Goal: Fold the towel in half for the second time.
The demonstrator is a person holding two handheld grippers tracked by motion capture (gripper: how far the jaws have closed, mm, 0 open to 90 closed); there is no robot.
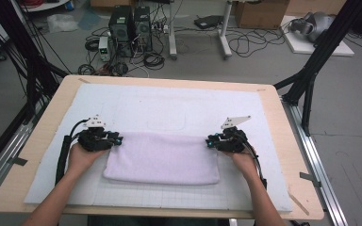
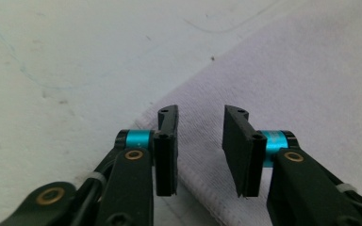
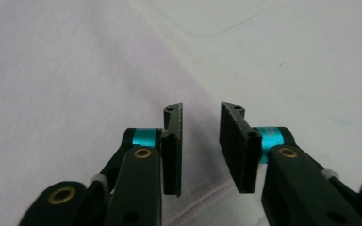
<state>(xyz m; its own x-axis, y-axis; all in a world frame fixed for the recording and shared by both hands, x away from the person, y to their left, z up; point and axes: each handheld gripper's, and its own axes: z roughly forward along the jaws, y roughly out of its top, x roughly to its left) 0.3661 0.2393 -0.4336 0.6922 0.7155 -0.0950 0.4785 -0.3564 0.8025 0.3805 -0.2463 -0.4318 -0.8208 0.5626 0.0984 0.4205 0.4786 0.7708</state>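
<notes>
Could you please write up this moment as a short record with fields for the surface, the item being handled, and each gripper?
surface: white mat on a wooden table
item: folded pale towel, lying flat on the mat
left gripper: at the towel's left end, fingers apart over its edge, nothing pinched
right gripper: at the towel's right end, fingers apart over its edge, nothing pinched
background: computer towers and cables on the floor

My folded towel (image 1: pixel 162 160) was soft, nubbly cloth; the mat (image 1: pixel 193 106) matt and smooth; my jaws matt black plastic.
</notes>
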